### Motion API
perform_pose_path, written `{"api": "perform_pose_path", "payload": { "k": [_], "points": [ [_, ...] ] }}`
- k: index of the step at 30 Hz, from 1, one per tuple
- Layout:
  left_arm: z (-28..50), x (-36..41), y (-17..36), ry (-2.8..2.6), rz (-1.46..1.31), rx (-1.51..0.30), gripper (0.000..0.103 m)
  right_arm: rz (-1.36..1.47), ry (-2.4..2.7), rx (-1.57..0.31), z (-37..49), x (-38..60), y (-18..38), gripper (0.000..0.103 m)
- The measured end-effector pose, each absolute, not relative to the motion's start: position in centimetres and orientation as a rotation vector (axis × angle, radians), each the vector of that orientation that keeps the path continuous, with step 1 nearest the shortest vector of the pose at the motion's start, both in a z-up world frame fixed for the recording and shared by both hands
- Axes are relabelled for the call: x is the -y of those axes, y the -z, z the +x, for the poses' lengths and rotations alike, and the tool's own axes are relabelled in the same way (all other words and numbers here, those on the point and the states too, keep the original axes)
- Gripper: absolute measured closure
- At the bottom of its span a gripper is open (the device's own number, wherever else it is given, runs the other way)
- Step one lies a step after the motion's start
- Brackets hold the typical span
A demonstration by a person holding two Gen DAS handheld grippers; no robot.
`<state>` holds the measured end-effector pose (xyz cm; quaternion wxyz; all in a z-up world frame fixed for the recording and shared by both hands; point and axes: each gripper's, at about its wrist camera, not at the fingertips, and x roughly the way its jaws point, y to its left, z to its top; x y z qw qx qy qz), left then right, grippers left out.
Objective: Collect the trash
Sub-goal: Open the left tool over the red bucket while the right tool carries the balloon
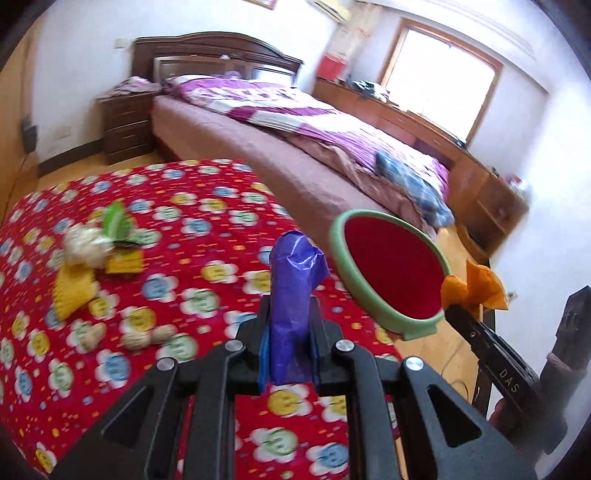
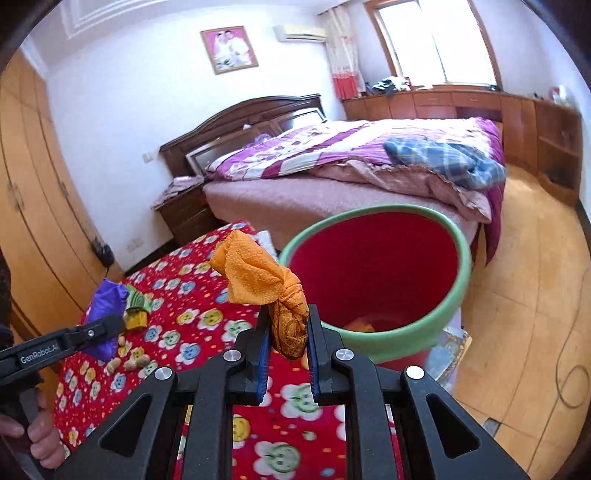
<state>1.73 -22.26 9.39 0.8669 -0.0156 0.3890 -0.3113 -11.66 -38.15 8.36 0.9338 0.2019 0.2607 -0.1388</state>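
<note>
A bedroom in a private home. A double bed (image 2: pixel 332 177) with a dark wooden headboard (image 2: pixel 236 122) and a purple patterned quilt (image 2: pixel 332 147) fills the middle; a nightstand (image 2: pixel 184 214) stands beside it. A framed portrait (image 2: pixel 229 48) and an air conditioner (image 2: pixel 300 33) hang on the wall. Wooden wardrobe doors (image 2: pixel 33 206), low cabinets (image 2: pixel 443 101) under a window (image 2: pixel 436 40), and a wooden floor (image 2: pixel 524 295) complete the room.

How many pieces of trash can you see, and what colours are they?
Purple wrapper, clamped by the left gripper: 1
Orange napkin, clamped by the right gripper: 1
Yellow wrappers on the table: 2
Green wrapper: 1
White crumpled wad: 1
Tan peanut shells: 3
Total: 9
</note>
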Motion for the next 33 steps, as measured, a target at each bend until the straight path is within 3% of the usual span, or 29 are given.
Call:
{"api": "perform_pose_path", "payload": {
  "k": [24, 33],
  "points": [
    [3.4, 36.9, -7.5, 0.868, 0.126, -0.828, 0.087, 0.533, 0.351, -0.477, -15.0, 44.4, -6.5, 0.086],
    [5.4, 38.9, -6.0, 0.892, 0.137, -0.837, 0.084, 0.548, 0.348, -0.485, -14.3, 45.1, -5.7, 0.086]
  ]
}}
